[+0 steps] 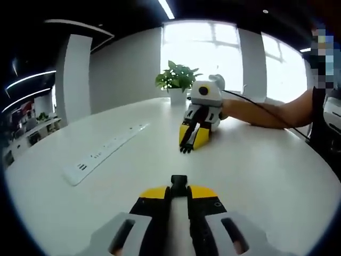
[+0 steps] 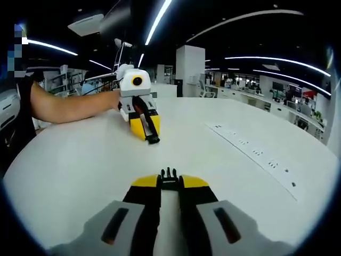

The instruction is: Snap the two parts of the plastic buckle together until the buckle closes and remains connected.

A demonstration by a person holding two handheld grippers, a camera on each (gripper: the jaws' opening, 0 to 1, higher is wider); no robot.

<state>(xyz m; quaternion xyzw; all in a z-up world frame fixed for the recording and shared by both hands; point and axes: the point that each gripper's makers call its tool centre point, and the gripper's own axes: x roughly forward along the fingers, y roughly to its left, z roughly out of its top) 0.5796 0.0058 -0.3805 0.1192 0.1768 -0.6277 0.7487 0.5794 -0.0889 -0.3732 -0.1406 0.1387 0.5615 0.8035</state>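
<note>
My left gripper [image 1: 179, 190] is shut on the black socket half of the buckle [image 1: 179, 181], which sticks out just past its yellow tips, low over the white table [image 1: 256, 176]. Across from it, my right gripper [image 1: 189, 142] points back at me, shut on the black pronged half [image 1: 185, 149]. In the right gripper view the pronged half [image 2: 169, 175] sits between the shut jaws of my right gripper [image 2: 169, 185]. My left gripper [image 2: 150, 135] faces it with the socket half [image 2: 153, 140] at its tip. The two halves are apart, with bare table between them.
A long white power strip [image 1: 104, 152] [image 2: 256, 152] lies flat on the table to one side. A potted plant [image 1: 177, 80] stands at the far edge. A person's forearm [image 1: 266, 113] [image 2: 69, 106] reaches in behind each gripper. An open office lies beyond.
</note>
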